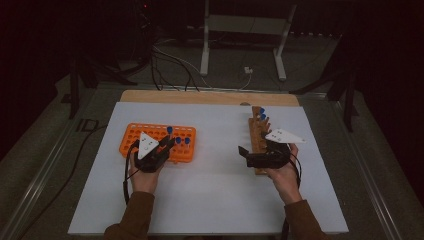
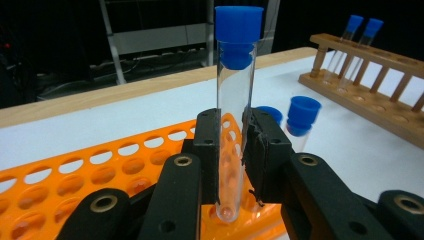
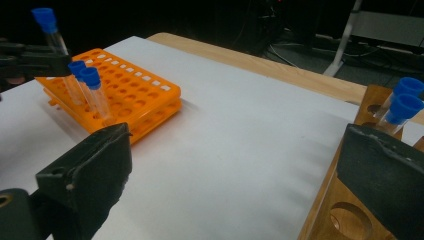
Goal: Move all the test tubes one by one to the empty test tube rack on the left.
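Dim room, dark at the far end. White tabletop (image 1: pixel 210 200) over a wooden board (image 1: pixel 210 97) showing along its far edge. Grey floor (image 1: pixel 45 145) around it. Pale metal stand (image 1: pixel 245 30) on two feet behind, cables (image 1: pixel 170 60) tangled across the floor, small white plug (image 1: pixel 248 70) near them.

Beyond the table's wooden edge (image 1: pixel 210 96) — white stand (image 1: pixel 243 37), floor cables (image 1: pixel 170 65).

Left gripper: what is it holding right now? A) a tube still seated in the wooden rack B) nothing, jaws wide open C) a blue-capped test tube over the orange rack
C: the left gripper is shut on a blue-capped test tube, whose bottom end is at the orange rack.
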Action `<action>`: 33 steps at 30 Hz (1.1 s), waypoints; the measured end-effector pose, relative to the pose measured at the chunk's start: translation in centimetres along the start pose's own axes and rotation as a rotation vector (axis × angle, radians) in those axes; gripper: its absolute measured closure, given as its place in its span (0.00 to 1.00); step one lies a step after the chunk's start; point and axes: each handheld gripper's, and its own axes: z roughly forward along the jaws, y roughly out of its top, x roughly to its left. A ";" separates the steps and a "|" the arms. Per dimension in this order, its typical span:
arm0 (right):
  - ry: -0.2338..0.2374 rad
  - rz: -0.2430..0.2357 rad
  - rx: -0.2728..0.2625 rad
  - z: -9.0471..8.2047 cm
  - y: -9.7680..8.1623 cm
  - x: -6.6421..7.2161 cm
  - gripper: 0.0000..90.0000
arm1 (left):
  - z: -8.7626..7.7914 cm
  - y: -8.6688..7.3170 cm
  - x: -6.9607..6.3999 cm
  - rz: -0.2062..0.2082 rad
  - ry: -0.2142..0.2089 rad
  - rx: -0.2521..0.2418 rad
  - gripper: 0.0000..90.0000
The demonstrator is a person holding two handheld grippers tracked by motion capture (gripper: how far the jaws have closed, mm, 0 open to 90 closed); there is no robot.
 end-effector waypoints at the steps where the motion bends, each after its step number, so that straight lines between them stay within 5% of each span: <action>1: 0.000 0.003 -0.001 -0.1 0.0 0.0 0.02 | 0.2 -0.1 0.0 0.000 0.001 0.005 0.85; 7: 0.001 0.011 -0.011 -0.4 0.0 -0.3 0.02 | 1.1 -1.0 0.1 -0.015 0.008 0.055 0.85; 18: 0.012 0.006 -0.005 -0.2 -0.1 -0.1 0.02 | 1.5 -2.4 0.0 0.022 0.015 0.178 0.86; 29: 0.017 0.006 0.004 0.0 -0.2 0.1 0.02 | 1.7 -2.3 -0.1 0.018 0.014 0.194 0.86; 33: 0.017 0.005 0.005 -0.1 -0.2 0.1 0.02 | 1.6 -2.2 -0.1 0.014 0.018 0.196 0.73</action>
